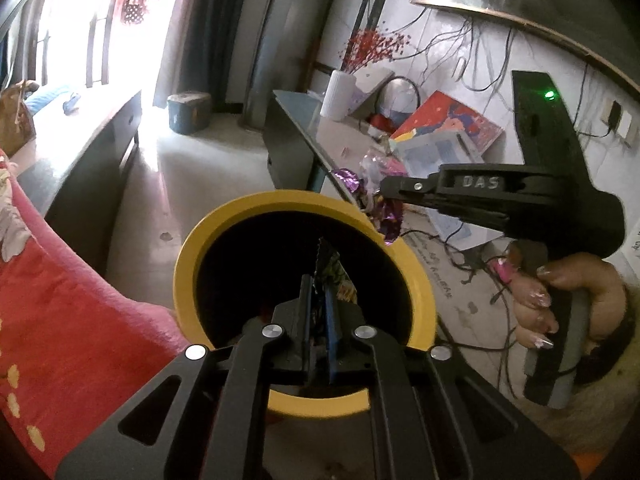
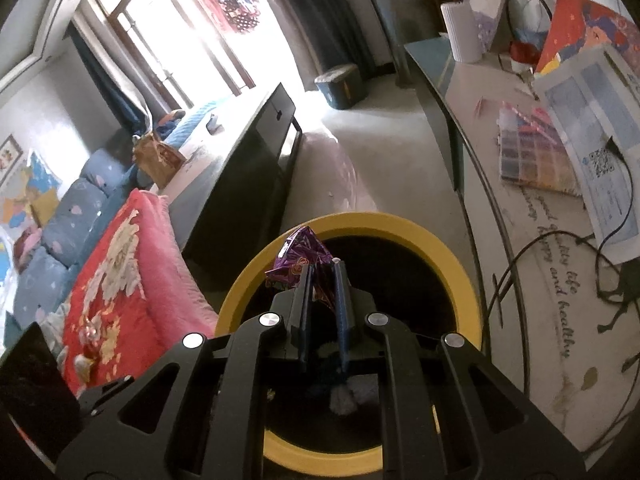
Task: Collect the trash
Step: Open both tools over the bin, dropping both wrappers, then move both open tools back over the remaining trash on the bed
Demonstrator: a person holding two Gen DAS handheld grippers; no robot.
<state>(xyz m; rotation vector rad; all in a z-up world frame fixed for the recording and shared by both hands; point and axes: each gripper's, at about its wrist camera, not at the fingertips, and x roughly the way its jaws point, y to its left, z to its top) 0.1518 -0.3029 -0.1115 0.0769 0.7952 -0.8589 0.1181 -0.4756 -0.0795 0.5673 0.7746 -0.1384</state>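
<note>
Left wrist view close above the bin (image 1: 304, 216), facing down into it, right wrist view likewise close above the bin (image 2: 400, 226), perhaps slightly higher, both sharing bin, desk (image 1: 320, 132) beyond

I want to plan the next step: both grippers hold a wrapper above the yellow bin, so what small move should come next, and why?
Probably open the right gripper: its purple wrapper hangs over the yellow bin opening, so it should drop in. The left gripper with its dark wrapper can follow.
</note>
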